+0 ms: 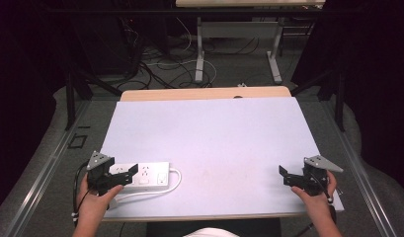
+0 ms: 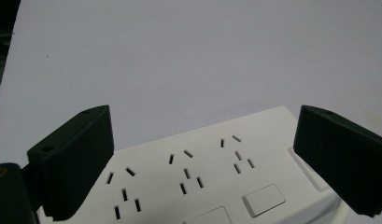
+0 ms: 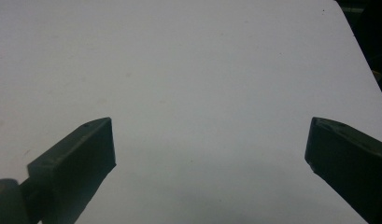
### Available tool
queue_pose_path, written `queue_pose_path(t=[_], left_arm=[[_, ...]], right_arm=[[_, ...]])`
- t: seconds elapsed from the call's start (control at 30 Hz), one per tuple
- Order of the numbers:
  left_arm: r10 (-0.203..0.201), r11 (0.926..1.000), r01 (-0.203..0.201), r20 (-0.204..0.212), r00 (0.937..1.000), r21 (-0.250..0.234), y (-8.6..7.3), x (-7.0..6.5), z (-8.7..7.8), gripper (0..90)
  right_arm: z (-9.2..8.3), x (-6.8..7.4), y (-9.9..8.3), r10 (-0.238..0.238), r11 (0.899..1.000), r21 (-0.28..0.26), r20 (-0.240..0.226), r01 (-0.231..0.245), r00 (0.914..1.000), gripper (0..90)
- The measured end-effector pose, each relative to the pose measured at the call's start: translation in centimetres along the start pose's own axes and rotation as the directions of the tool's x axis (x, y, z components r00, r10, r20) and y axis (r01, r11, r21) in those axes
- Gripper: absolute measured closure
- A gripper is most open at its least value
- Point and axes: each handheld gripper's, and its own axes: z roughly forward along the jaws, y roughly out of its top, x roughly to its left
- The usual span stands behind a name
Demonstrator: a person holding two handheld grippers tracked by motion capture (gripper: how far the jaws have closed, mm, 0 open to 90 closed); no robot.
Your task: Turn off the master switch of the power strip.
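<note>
White power strip (image 1: 142,176) — near edge, left gripper (image 1: 124,177) over it

The power strip (image 2: 202,182) is cut off at the left gripper view's bottom edge.

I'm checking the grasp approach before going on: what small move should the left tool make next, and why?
Probably ease the left tool down so its open jaws straddle the white power strip, then close. In the left gripper view the jaws stand wide on either side of the strip without touching it. The right tool hovers open over bare table.
</note>
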Motion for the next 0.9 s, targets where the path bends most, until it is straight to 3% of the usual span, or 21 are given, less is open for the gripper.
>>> queue_pose_path(t=[0.43, 0.57, 0.6, 0.9], left_arm=[[0.015, 0.9996, -0.015, 0.006, 0.9999, 0.022, 0.1, -0.7, 0.0, 18.4], [0.02, 0.999, -0.02, 0.01, 0.9998, 0.041, 0.0, -1.0, -0.1, 25.3], [0.024, 0.9987, -0.025, 0.007, 0.9997, 0.045, 0.0, -1.1, -0.1, 30.2], [0.039, 0.9979, -0.039, 0.013, 0.9992, 0.052, 0.2, -1.8, -0.4, 42.8]], right_arm=[[0.0, 0.1, 0.0, -0.012, 1.0, 0.004, -0.009, 0.012, 0.9999, 1.4], [0.0, 0.1, -0.1, -0.003, 1.0, 0.013, -0.006, 0.003, 1.0, 1.4], [0.1, 0.1, -0.1, -0.001, 1.0, -0.008, -0.008, 0.001, 1.0, 1.5], [0.2, 0.1, -0.2, -0.01, 1.0, 0.0, -0.023, 0.01, 0.9997, 1.4]])
